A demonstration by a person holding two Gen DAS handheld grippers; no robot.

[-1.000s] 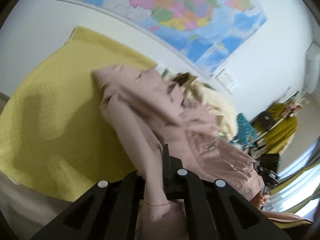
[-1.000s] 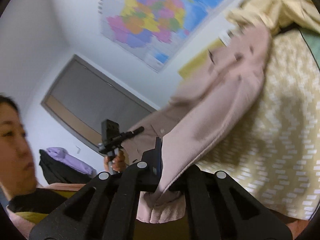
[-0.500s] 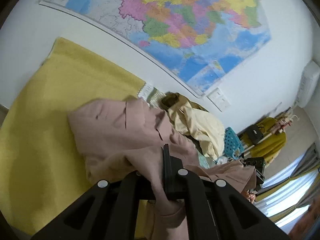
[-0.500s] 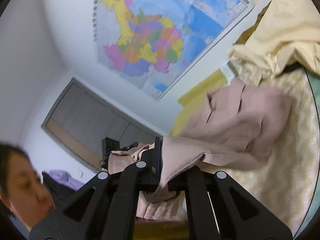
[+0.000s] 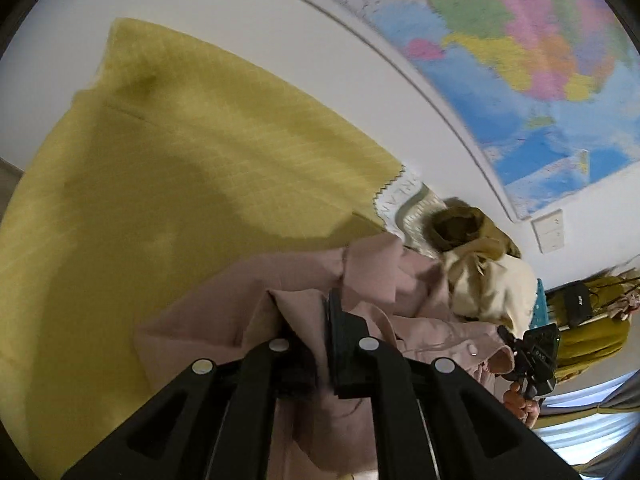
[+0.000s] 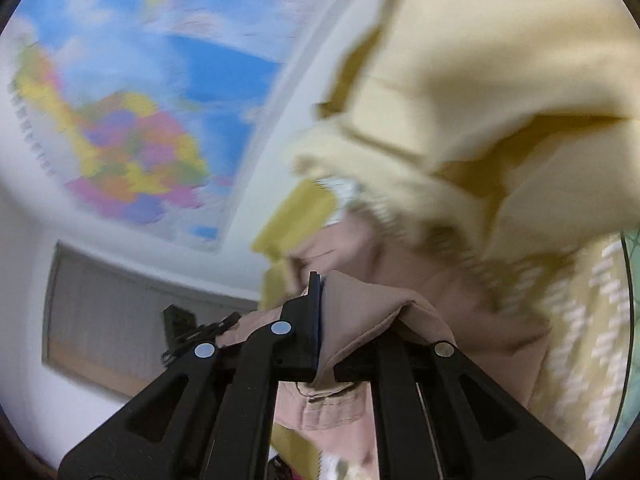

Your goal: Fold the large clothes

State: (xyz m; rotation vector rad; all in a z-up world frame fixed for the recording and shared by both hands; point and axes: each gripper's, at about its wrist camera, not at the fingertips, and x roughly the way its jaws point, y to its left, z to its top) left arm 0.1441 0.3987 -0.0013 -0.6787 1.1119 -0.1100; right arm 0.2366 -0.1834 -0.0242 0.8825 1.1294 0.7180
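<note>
Pink jacket (image 5: 304,296) lies bunched on the yellow bedspread (image 5: 168,184), its far edge just beside a heap of cream and olive clothing (image 5: 480,272) near the wall with the map (image 5: 532,60).

Risks, as judged:
- Cream garment (image 6: 480,92) sits right against the pink cloth on the right side. A forward sweep could catch it and drag it into the fold.
- Right wrist view is motion-blurred, so that hand looks to be travelling fast. Thick cloth held by a narrow bite could slip out, dropping the edge crooked.
- Jacket is rumpled, layers overlapping. Laying it down as is would likely trap creases.
- Two grips pulling apart unevenly could skew the fold line.

Tools:
- Left gripper (image 5: 324,340): jaws nearly closed, a ridge of pink fabric pinched between them, more cloth draped below.
- Right gripper (image 6: 324,320): jaws clamped narrowly on a fold of the same jacket (image 6: 360,308); a stitched hem or cuff hangs beneath the fingers. Far tip close to the cream pile; contact cannot be told.
</note>
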